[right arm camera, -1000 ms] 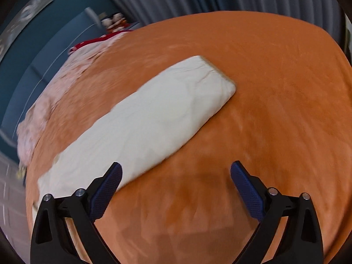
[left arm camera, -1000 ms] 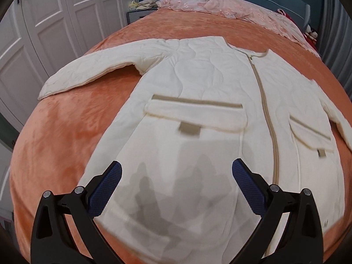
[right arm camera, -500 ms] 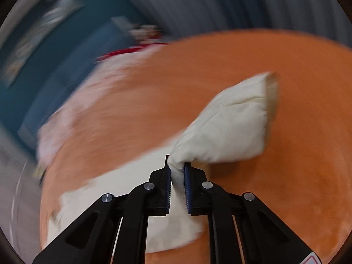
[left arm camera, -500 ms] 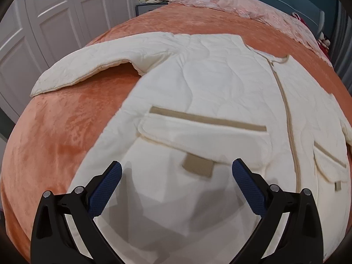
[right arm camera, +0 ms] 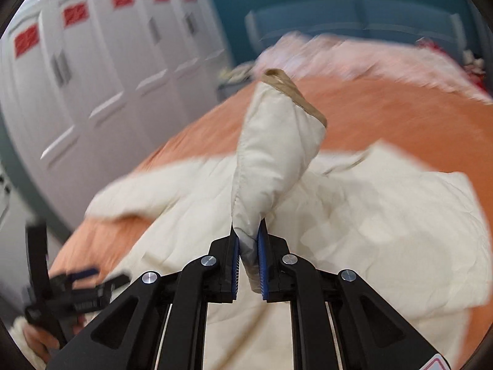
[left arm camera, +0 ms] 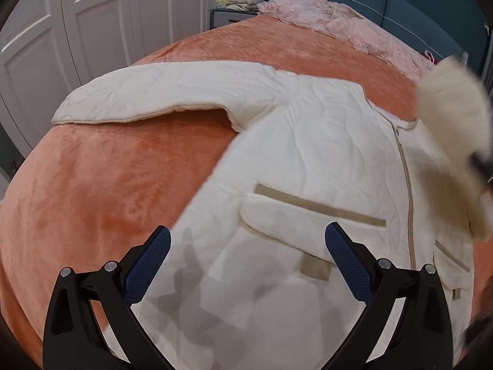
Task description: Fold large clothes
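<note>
A cream quilted jacket with tan zip and pocket trim lies front up on the orange bedspread. One sleeve lies spread out to the left. My left gripper is open and empty above the jacket's lower front. My right gripper is shut on the other sleeve near its tan cuff and holds it lifted over the jacket's body. That raised sleeve shows blurred at the right edge of the left wrist view.
White wardrobe doors stand along the bed's left side. A pink quilt is heaped at the head of the bed against a teal headboard. A small bedside table stands by the wardrobe.
My right gripper shut on the right sleeve, lifted it off the bed and swung it over the jacket's body. My left gripper moved up along the jacket's lower front, still open.
</note>
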`<move>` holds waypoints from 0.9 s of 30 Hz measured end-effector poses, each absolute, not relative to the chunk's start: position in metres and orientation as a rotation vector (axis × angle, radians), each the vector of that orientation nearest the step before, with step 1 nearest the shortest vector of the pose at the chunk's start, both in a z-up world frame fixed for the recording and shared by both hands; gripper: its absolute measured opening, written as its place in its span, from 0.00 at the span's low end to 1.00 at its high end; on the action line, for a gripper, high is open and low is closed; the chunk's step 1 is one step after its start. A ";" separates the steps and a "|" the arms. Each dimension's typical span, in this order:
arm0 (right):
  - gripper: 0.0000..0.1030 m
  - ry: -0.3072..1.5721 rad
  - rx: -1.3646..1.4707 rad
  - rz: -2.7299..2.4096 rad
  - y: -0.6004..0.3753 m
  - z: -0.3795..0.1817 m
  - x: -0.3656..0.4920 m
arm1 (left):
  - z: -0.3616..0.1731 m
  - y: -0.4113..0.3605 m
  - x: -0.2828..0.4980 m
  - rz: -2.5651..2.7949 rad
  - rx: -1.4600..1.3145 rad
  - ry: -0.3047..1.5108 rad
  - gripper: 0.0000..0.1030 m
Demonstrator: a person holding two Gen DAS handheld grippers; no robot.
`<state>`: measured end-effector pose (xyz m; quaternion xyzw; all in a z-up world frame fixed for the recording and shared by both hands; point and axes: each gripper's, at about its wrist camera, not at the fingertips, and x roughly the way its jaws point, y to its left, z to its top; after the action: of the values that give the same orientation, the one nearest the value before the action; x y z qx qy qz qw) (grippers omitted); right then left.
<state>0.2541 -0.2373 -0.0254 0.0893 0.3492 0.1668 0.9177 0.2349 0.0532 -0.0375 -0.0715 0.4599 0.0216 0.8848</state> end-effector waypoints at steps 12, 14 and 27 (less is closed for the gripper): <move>0.60 0.805 0.309 0.282 -0.256 -0.058 0.180 | -0.043 0.049 0.281 -0.180 -0.489 1.046 0.95; 0.60 0.781 0.422 0.165 -0.307 -0.055 0.164 | -0.055 0.032 0.287 -0.210 -0.514 1.092 0.95; 0.16 0.722 0.851 -0.175 -0.467 -0.090 0.189 | -0.057 -0.001 0.318 -0.181 -0.429 1.121 0.10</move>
<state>0.1891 -0.4666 -0.0903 0.4032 0.3423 -0.0831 0.8446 0.3177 -0.0006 -0.0570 -0.2018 0.5267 -0.0849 0.8214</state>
